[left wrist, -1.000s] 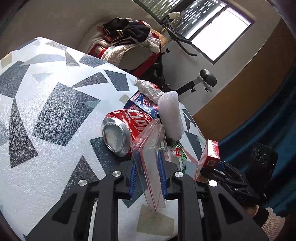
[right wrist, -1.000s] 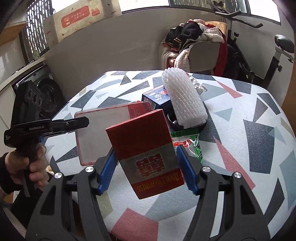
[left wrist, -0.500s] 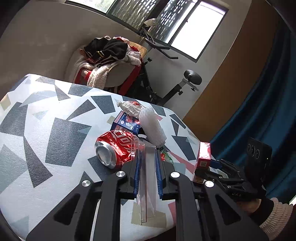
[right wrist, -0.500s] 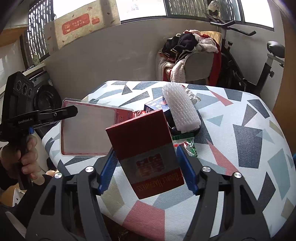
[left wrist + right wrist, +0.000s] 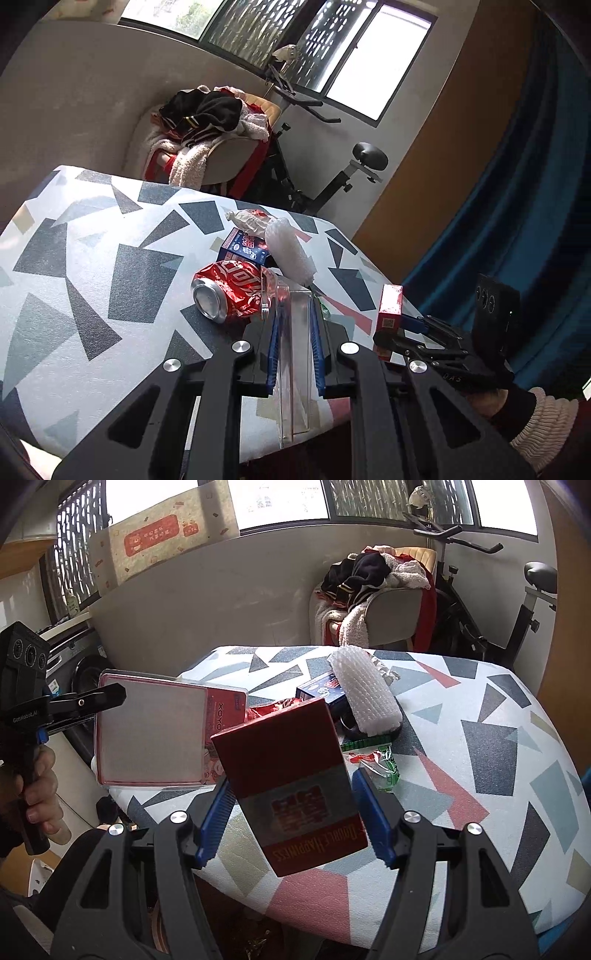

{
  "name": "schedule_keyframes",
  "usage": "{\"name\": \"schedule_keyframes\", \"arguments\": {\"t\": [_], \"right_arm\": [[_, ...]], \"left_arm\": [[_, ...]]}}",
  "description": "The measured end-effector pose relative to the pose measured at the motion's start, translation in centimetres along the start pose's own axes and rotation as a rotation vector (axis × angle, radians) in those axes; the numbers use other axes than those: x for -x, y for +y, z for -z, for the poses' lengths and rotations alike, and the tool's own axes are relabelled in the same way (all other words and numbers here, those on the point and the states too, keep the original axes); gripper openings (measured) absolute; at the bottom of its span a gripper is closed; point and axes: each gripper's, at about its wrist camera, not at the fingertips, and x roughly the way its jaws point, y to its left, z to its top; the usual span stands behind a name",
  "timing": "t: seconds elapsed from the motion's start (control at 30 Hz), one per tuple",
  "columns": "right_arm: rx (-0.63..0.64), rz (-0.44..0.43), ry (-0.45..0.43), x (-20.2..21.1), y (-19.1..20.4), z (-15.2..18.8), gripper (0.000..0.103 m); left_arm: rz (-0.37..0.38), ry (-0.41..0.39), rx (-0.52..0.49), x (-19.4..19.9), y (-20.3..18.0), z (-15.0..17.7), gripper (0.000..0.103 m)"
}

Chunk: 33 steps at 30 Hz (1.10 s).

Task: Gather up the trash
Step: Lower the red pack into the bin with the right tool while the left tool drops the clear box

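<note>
Left gripper point(image 5: 293, 349): blue pads pressed tight on a thin clear plastic case point(image 5: 293, 369), held edge-on above the table's near edge; seen from the right wrist, the case point(image 5: 151, 734) shows a broad flat face with a red border.
Right gripper point(image 5: 291, 823): jaws about half spread and clamped on a red cigarette box point(image 5: 291, 794), tilted and lifted clear of the table point(image 5: 498, 775).
Left hand point(image 5: 35, 794): wrapped round the left gripper's handle, off the table's left edge.
Crushed red can point(image 5: 229, 291): lying on its side on the table point(image 5: 92, 277), toward the near edge, open end facing the left wrist camera.
Blue box point(image 5: 243, 247): just behind the can, beside a white foam net sleeve point(image 5: 290, 254).
Crumpled wrapper point(image 5: 247, 219): behind the blue box, toward the far edge.
Green-and-red wrapper point(image 5: 380, 764): flat on the table just beyond the right gripper's right finger.
Chair point(image 5: 391, 616): beyond the far edge, heaped with clothes.
</note>
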Motion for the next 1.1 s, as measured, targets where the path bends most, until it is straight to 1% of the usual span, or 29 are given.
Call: {"name": "schedule_keyframes", "arguments": {"t": [0.67,0.97,1.1], "right_arm": [[0.027,-0.016,-0.016,2.2,3.7,2.3,0.065],[0.031,-0.036,-0.013,2.6,5.0,4.0,0.065],[0.016,-0.042,0.003,2.1,5.0,4.9,0.065]], "left_arm": [[0.017,0.049,-0.013,5.8,-0.2,4.5,0.015],[0.032,0.112,-0.037,8.5,-0.6,8.2,0.015],[0.032,0.156,-0.012,8.7,0.4,10.2,0.015]]}}
